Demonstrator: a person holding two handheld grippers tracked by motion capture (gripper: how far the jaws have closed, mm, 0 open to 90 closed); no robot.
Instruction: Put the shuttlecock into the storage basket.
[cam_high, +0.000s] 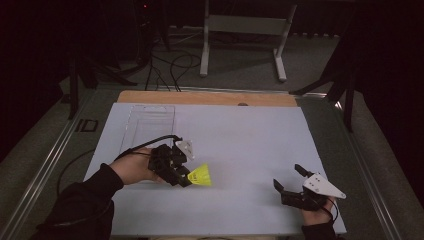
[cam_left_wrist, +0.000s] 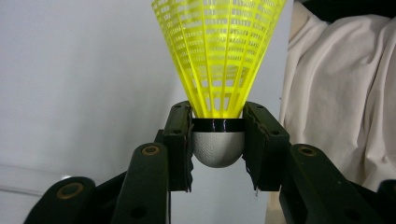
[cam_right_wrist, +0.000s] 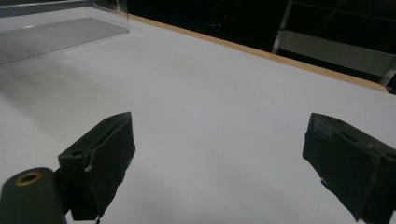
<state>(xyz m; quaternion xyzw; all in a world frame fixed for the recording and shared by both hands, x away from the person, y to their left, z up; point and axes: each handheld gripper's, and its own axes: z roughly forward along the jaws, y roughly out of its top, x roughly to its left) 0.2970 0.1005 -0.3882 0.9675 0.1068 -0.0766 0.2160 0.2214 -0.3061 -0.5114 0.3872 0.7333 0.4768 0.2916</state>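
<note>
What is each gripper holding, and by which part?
The left gripper holds the yellow shuttlecock by its grey cork base. The right gripper holds nothing.

Shuttlecock (cam_high: 201, 176) above table (cam_high: 240, 135), clear tray (cam_high: 148, 124) behind.

The plastic shuttlecock (cam_left_wrist: 219, 60) has a bright yellow skirt moulded in a lattice of ribs and small slots, a thin glossy black band beneath it, and a finely dimpled grey-white rounded cap. The two-jaw left gripper (cam_left_wrist: 217, 140) clamped on it is matt black with small brass-coloured rivets, as is the right gripper (cam_high: 290, 182), which carries a pale grey three-cornered plate. The flat table sheet (cam_high: 240, 135) is plain pale blue-white with a light wooden strip (cam_high: 205, 97) along its far edge.
</note>
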